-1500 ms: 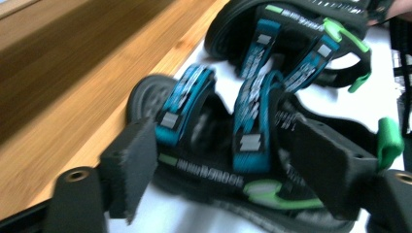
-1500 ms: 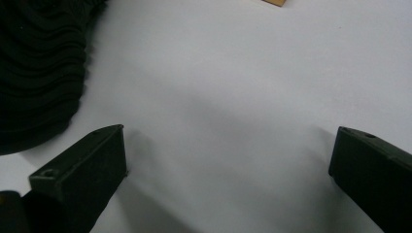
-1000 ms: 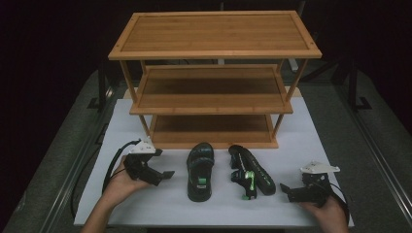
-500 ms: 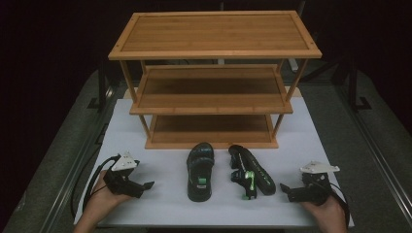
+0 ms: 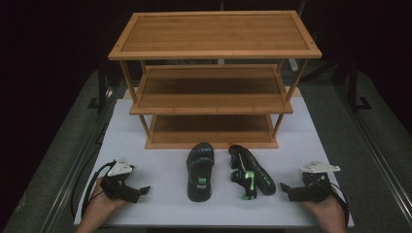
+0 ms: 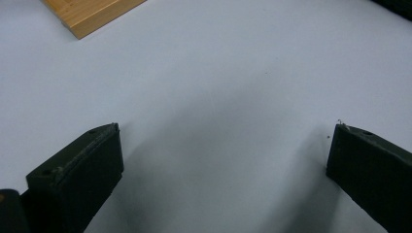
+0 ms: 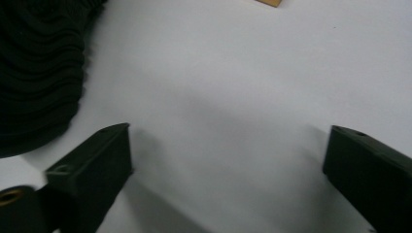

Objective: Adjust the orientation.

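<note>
Resting on table [image 5: 160, 145] | left gripper [image 5: 141, 190] jaws apart | right gripper [image 5: 285, 188] jaws apart

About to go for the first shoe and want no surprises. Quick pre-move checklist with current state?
1. Left gripper jaws open, nothing between them: ok.
2. Right gripper jaws open, nothing between them: ok.
3. Both shoes on the white table in front of the rack: ok.
4. Left shoe resting sole down, opening up: ok.
5. Right shoe upright: not ok, it lies tipped on its side with the sole showing.
6. All three rack shelves free of items: ok.
</note>
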Motion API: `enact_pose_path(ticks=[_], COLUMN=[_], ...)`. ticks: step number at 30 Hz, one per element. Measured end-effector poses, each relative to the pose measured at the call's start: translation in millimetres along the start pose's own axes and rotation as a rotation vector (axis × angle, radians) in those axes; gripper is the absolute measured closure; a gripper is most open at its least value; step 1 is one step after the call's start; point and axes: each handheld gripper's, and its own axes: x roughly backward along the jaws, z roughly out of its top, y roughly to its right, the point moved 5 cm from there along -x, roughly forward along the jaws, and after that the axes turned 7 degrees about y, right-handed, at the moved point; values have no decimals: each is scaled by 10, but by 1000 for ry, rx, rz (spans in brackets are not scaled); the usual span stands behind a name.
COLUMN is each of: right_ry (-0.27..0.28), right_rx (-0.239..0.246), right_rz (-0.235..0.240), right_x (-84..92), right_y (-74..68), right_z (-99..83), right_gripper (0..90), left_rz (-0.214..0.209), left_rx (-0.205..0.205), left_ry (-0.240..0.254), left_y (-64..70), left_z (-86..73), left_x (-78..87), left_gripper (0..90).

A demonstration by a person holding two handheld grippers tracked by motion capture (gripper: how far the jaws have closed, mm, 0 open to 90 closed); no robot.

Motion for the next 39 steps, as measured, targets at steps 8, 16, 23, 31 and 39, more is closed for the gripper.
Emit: enact_pose_path(ticks=[8,16,23,31,39], right_ry=[49,69,89,125,91], right_rx=[0,-9,39,50,94], right_rz=[12,100,185,248,301], right_x=[215,330,384,376,177], right_y=[-26,-156,-406,-569,-740], right_z=[140,327,618,851,1002], right_gripper=[722,898,897,898,897], left_rz=[1,-1,-2,-3,-3], left_rx=[0,1,1,3,4], left_ry=[-3,-3,-3,-1,-1], left_y=[0,0,-3,-4,-5], left_z=[1,0,-1,-1,-1], left_x=[-1,-1,-1,-3,-4], left_gripper=[0,0,0,0,0])
